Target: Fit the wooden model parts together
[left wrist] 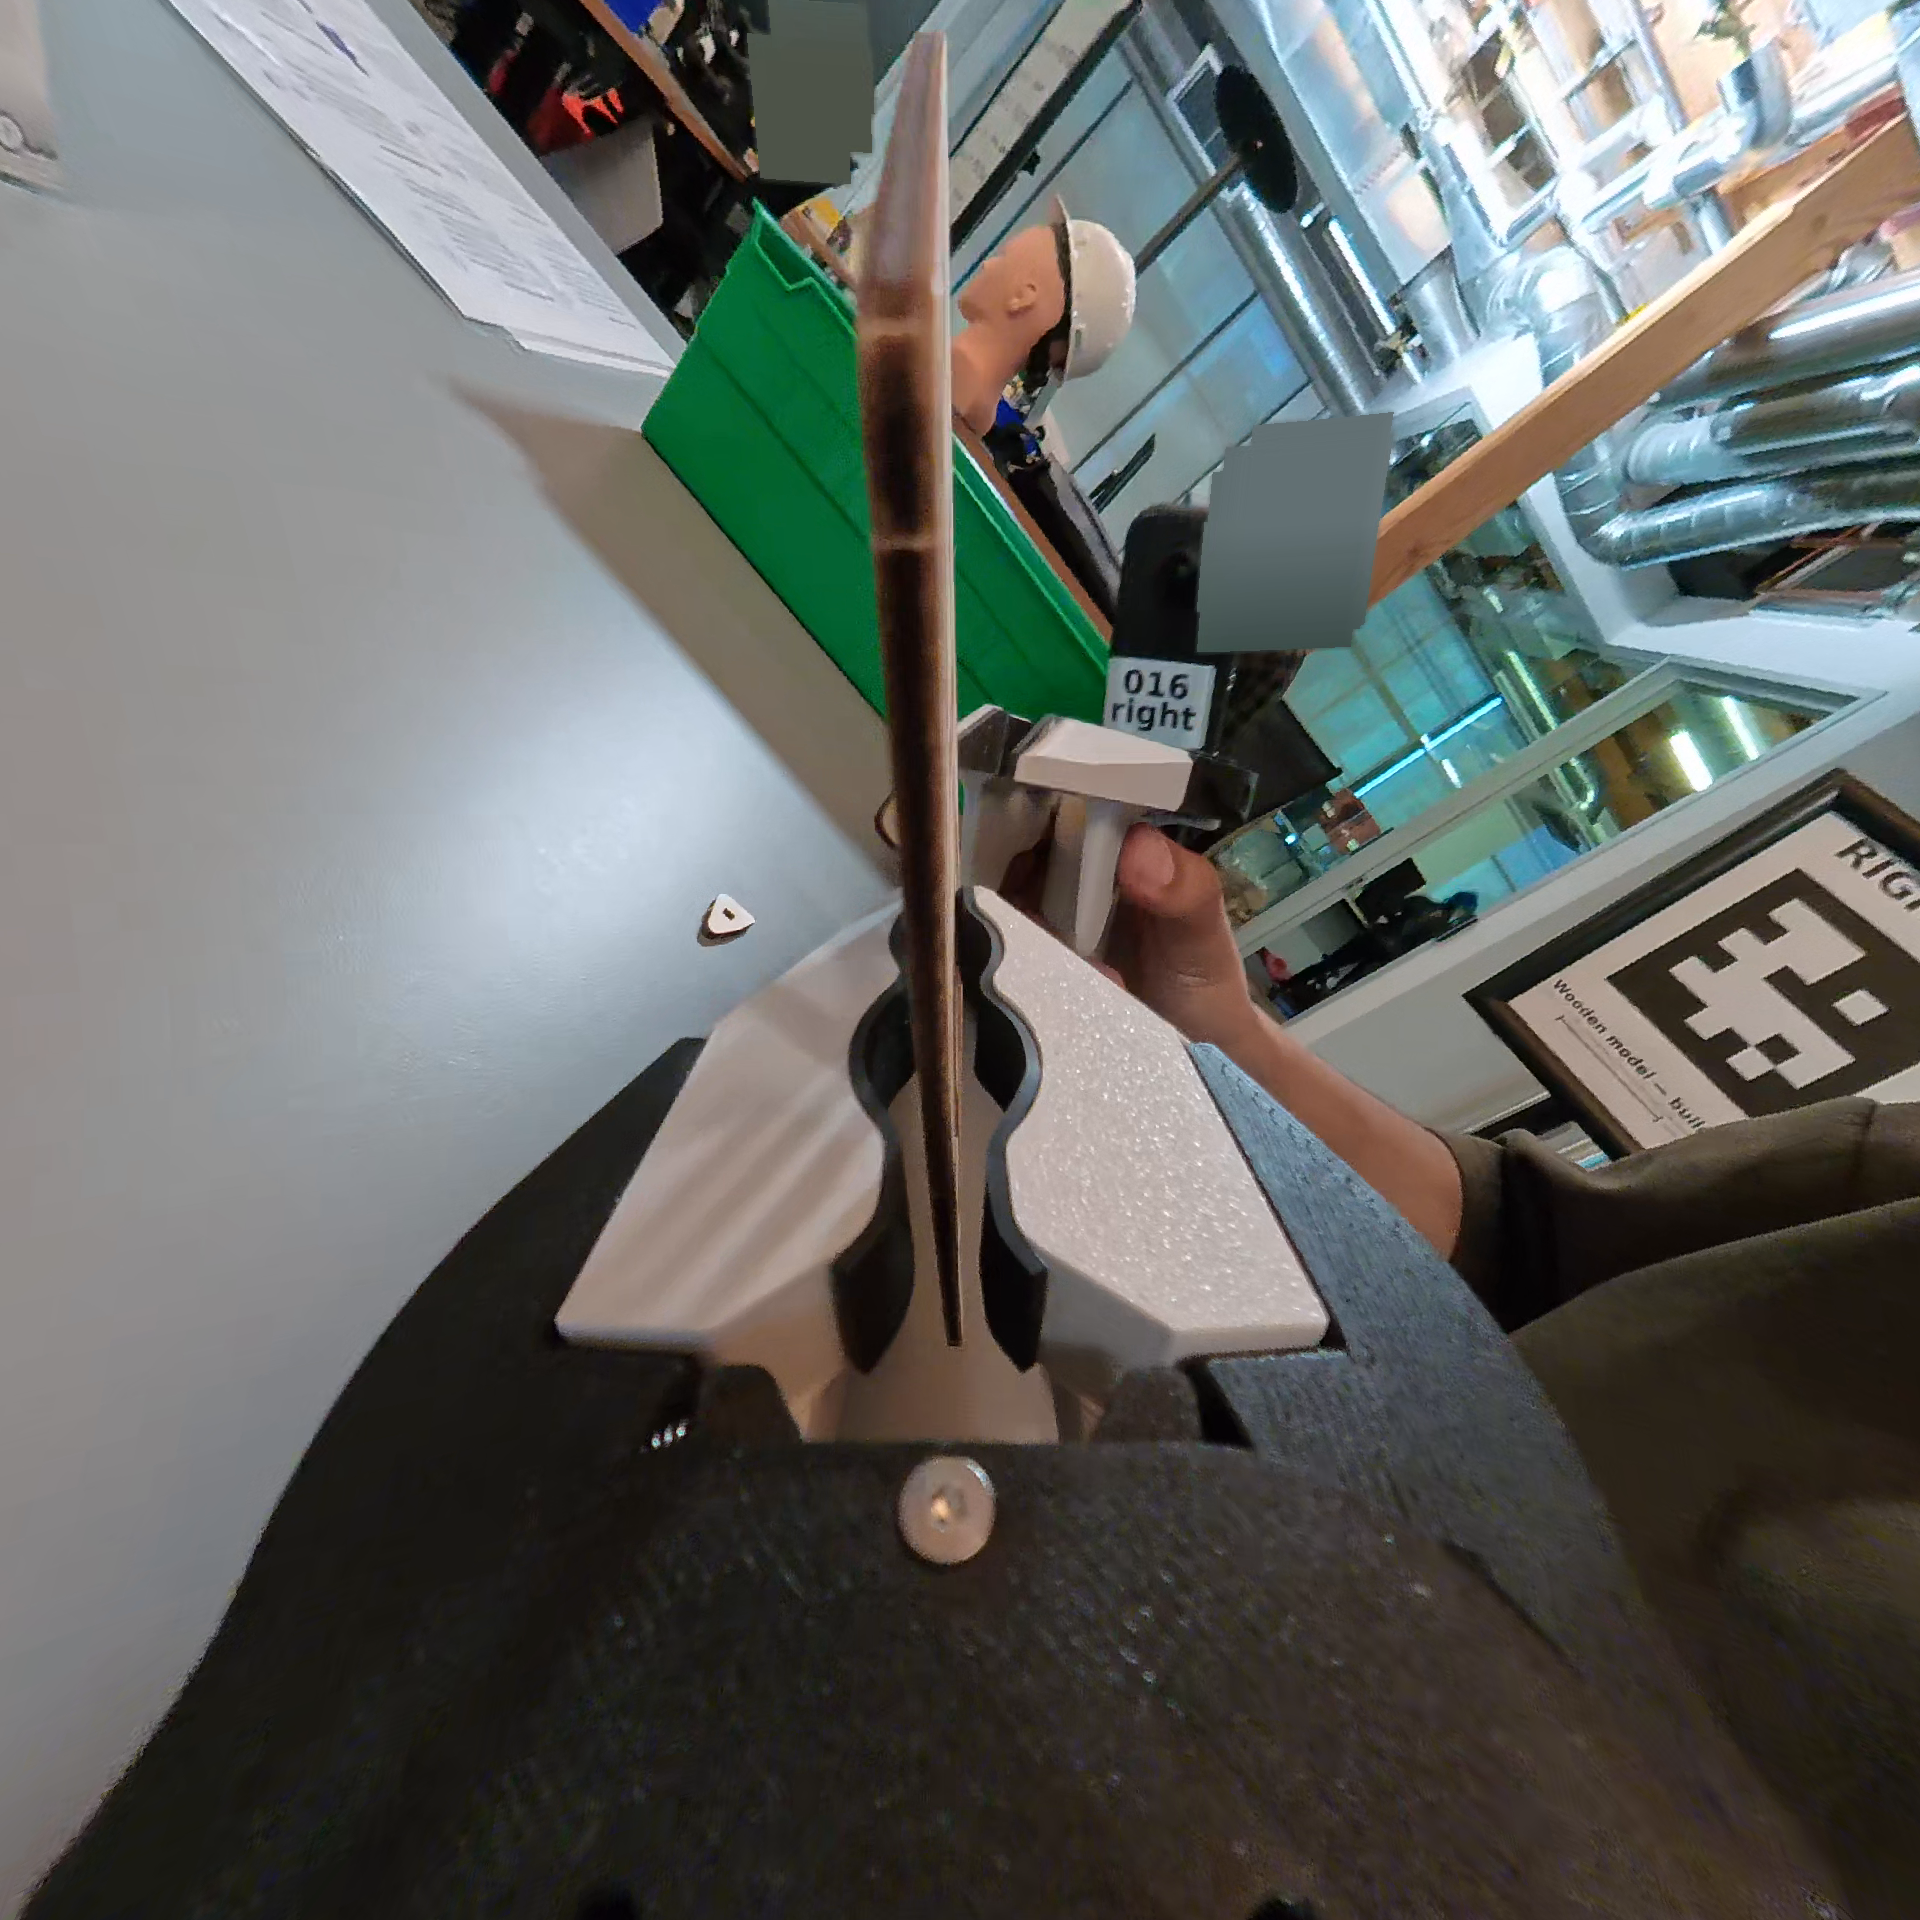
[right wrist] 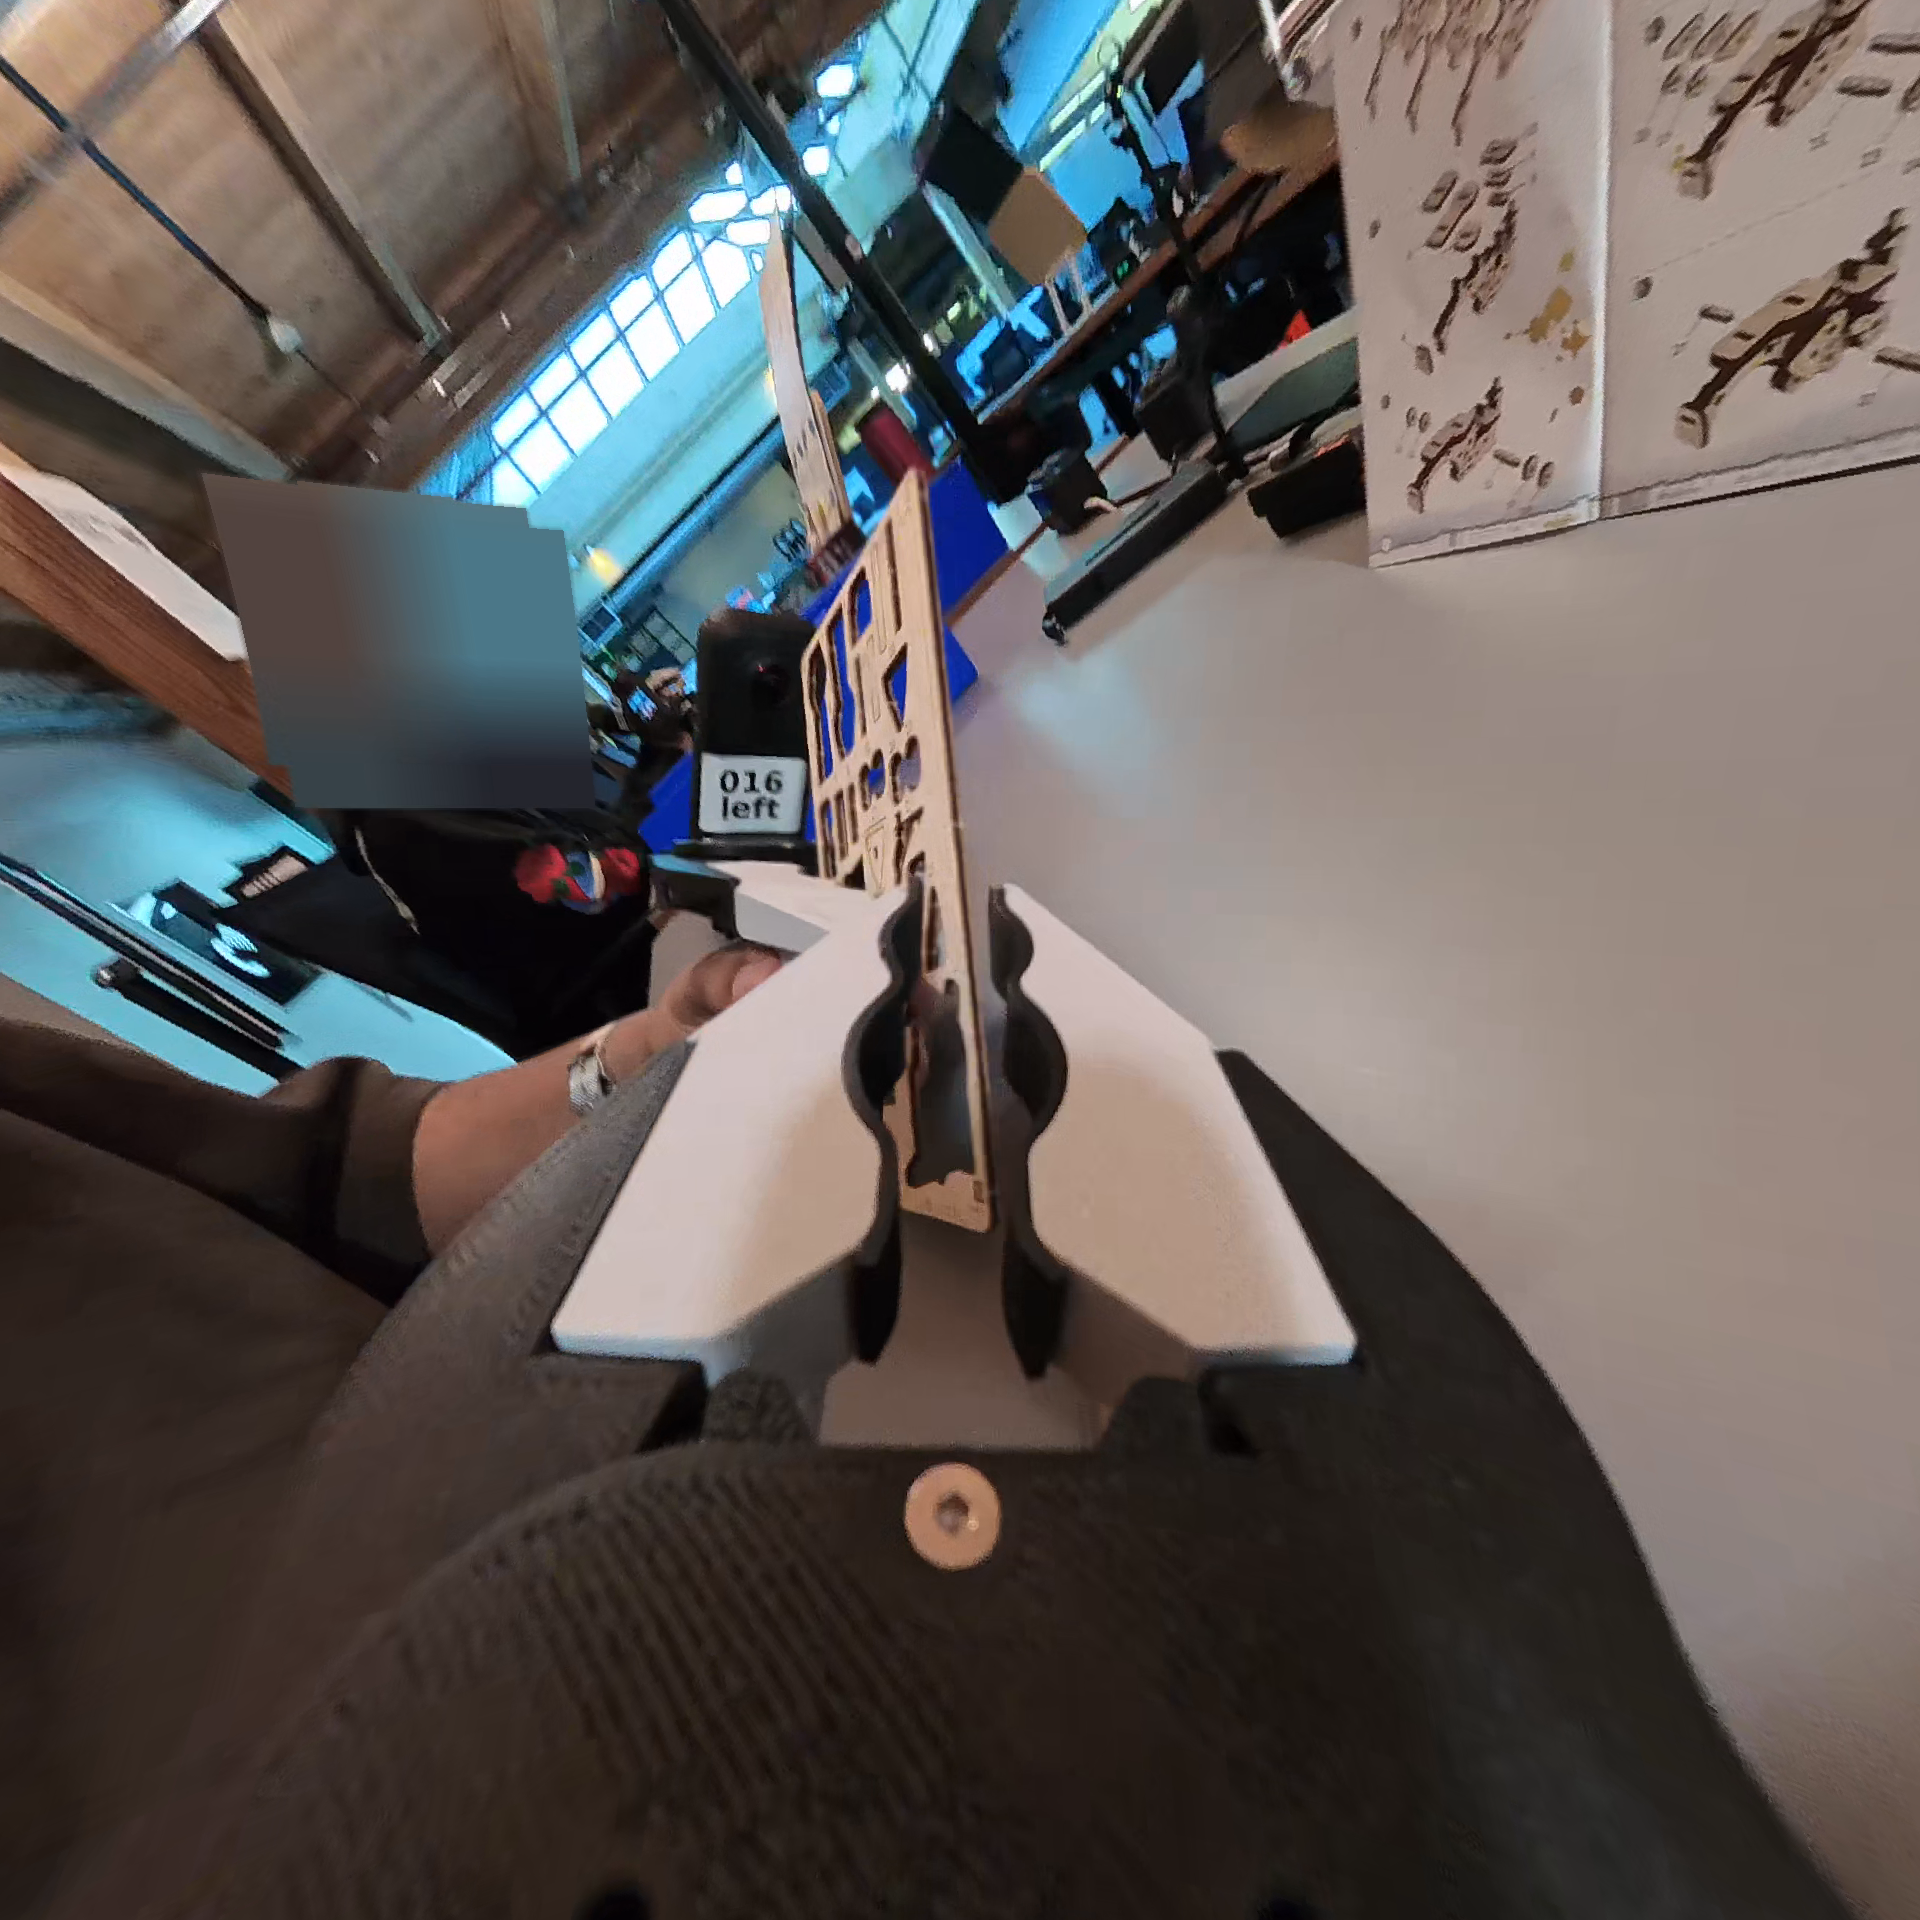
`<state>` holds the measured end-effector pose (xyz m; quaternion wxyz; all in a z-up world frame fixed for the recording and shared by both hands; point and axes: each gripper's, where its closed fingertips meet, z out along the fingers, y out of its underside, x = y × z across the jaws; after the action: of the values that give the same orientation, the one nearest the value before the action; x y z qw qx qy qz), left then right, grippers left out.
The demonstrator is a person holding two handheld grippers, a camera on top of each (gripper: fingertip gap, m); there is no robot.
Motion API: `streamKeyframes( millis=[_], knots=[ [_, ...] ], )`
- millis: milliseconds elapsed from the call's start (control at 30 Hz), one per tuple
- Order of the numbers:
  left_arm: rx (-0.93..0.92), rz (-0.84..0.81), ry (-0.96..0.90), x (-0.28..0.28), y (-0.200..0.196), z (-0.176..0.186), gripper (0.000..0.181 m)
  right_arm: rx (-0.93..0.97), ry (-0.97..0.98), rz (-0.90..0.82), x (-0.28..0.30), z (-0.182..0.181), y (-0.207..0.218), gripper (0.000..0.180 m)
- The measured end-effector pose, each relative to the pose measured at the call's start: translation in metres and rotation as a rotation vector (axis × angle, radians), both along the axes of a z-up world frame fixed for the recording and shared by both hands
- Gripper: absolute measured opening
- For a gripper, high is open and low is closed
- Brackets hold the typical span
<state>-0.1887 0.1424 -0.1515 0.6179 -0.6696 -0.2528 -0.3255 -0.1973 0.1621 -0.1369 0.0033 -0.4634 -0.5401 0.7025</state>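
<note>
Closest in, the left gripper [left wrist: 940, 935] is clamped on a thin wooden sheet [left wrist: 914, 582], which stands edge-on between its white fingers [left wrist: 1132, 1143] and runs up and away from them, lifted off the grey table [left wrist: 312, 779]. Seen from the right wrist, the right gripper [right wrist: 951, 904] has the same wooden sheet [right wrist: 883, 717] standing between its fingers [right wrist: 748, 1164]. Its jaws are drawn in close around the lower edge, though the gap on the right side leaves it unclear whether they press on the wood. From this side the sheet shows its face, full of dark cut-outs where parts have been removed.

Just beyond the sheet in the left wrist view, a hand [left wrist: 1174, 935] grips the handle of the other gripper. A small triangular wooden piece [left wrist: 725, 918] lies alone on the table, well apart to the left.

Farther off stand a green bin [left wrist: 810, 447] and a mannequin head in a white hard hat [left wrist: 1049, 301]. In the right wrist view, an instruction sheet with model drawings [right wrist: 1621, 239] lies at the table's far edge.
</note>
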Motion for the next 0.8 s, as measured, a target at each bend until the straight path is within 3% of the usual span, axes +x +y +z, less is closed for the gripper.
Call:
streamKeyframes(
  millis=[100, 400, 533, 633, 800],
  knots=[
    [0.052, 0.022, -0.064, -0.008, -0.004, 0.006, 0.000, -0.008, -0.006, -0.037, -0.003, 0.000, 0.013, 0.010],
    [0.018, 0.014, -0.128, -0.011, -0.003, 0.000, 0.000, 0.429, -0.101, -0.068, -0.007, -0.043, 0.019, 0.013],
    [-0.107, -0.027, -0.149, -0.010, -0.007, -0.017, 0.000, 0.749, -0.065, -0.079, -0.005, -0.065, 0.035, 0.015],
    [-0.248, -0.046, -0.122, -0.013, -0.016, -0.036, 0.000, 0.767, -0.042, -0.026, -0.002, -0.066, 0.028, 0.019],
    [-0.328, -0.140, -0.163, -0.005, -0.027, -0.047, 0.001, 0.886, -0.092, 0.016, -0.001, -0.085, 0.023, 0.025]
  ],
)
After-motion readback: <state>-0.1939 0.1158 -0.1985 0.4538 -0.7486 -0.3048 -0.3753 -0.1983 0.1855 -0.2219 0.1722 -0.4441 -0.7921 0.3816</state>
